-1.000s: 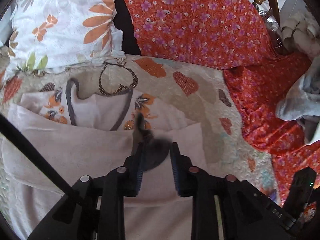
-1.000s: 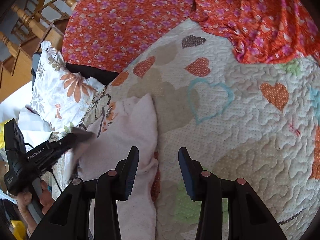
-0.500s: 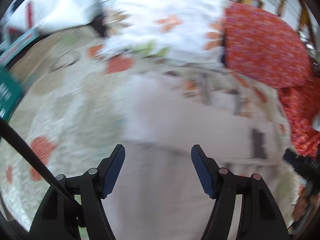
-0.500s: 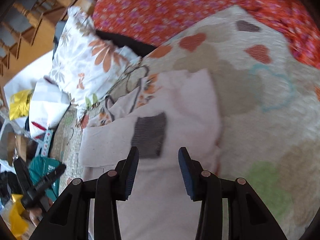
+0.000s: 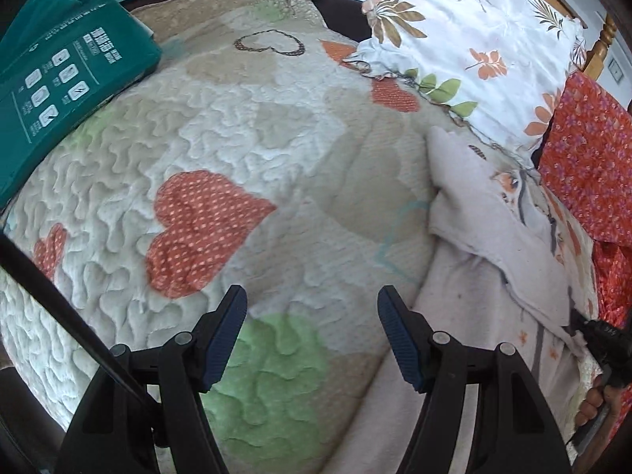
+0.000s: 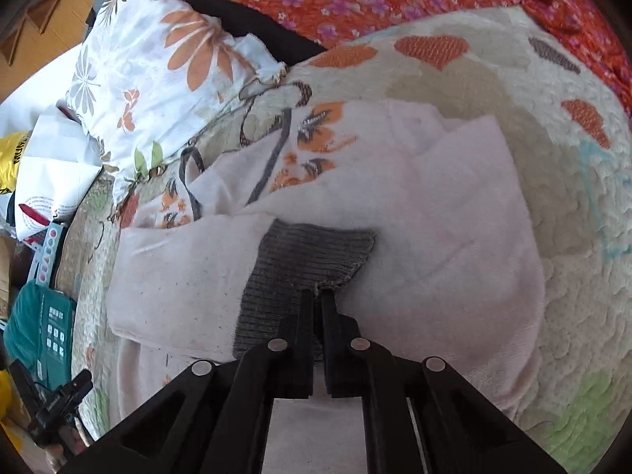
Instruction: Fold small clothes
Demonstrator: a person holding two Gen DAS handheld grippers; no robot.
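Two grippers work a heart-patterned quilt: the right gripper, jaws just closed, pinches the grey ribbed cuff of a pale pink garment; the left gripper hangs open over bare quilt beside it.

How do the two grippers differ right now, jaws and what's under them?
The left gripper stands open over bare quilt, nothing between its jaws; the right gripper has just closed, pinched on the grey cuff of the pale garment. Both point steeply down at the bed.
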